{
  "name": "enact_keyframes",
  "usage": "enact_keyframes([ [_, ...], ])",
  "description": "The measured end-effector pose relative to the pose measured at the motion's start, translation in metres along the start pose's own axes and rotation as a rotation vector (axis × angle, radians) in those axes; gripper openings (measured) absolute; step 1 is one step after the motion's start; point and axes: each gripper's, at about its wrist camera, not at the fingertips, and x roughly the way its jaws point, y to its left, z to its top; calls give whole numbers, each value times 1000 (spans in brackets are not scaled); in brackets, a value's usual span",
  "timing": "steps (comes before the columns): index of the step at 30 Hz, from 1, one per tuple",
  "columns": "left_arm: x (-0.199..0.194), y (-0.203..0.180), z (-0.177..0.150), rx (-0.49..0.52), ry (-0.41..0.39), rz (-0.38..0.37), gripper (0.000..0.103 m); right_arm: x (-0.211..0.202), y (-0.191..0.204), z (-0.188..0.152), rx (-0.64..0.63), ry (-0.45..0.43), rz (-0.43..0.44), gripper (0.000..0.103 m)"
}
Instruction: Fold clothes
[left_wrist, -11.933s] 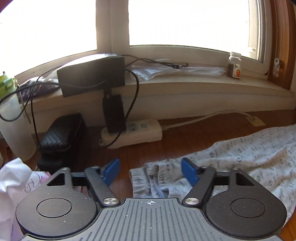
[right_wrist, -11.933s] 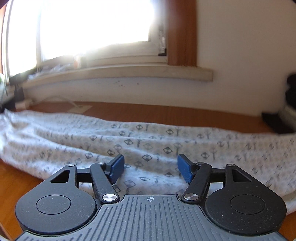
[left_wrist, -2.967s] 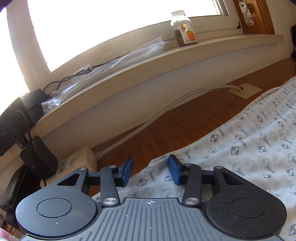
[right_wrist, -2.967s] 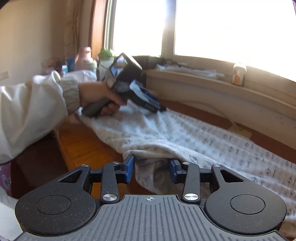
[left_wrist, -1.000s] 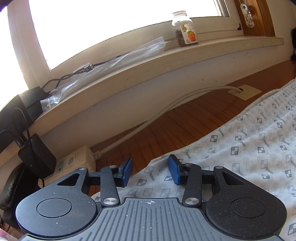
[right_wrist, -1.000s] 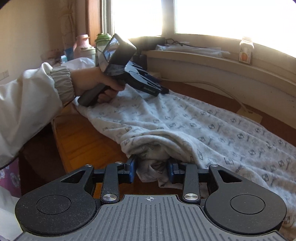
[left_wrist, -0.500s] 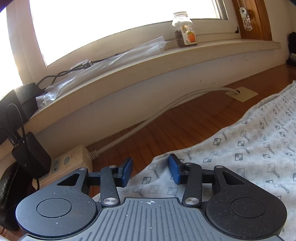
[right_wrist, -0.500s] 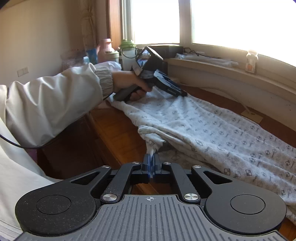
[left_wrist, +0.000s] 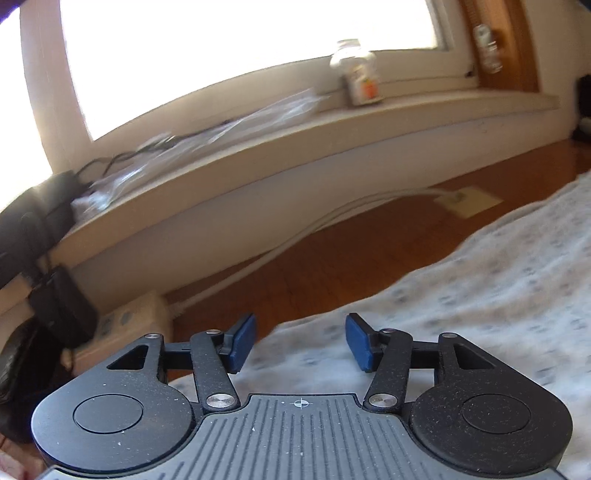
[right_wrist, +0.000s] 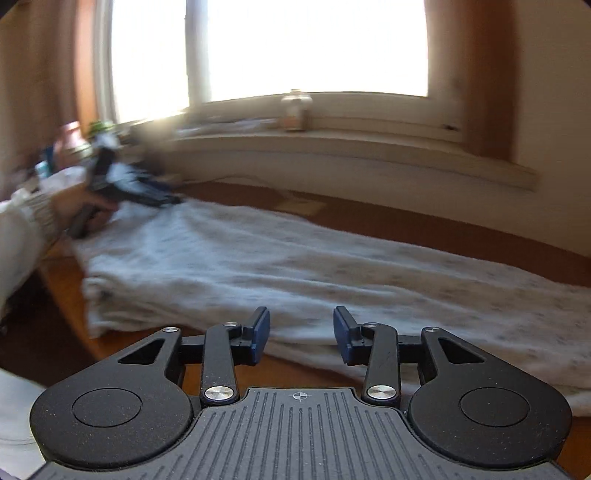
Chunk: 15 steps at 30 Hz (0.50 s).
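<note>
Home room: windowsill (left_wrist: 388, 110) with jar (left_wrist: 356, 74), power strip (left_wrist: 129, 321), wooden floor (left_wrist: 351, 254).

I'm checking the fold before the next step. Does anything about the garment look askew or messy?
The patterned garment lies long and fairly flat on the wooden table. Its left end looks bunched, but blur hides detail. Nothing else stands out.

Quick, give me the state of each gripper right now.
Left gripper: open, holding nothing, over the patterned garment.
Right gripper: open, holding nothing, at the garment's near edge.
</note>
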Motion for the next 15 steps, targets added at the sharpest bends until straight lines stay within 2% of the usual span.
enact_keyframes([
  [4, -3, -22, 9, 23, -14, -41, 60, 13, -91, 1, 83, 22, -223, 39],
  [5, -4, -28, 12, 29, -18, -52, 60, 17, -107, -1, 104, 35, -252, 39],
  [9, 6, -61, 21, 89, 8, -145, 58, 33, -142, -7, 156, 75, -299, 40],
  [15, 21, -70, 25, 75, -12, -139, 58, 43, -155, -8, 151, 107, -314, 40],
])
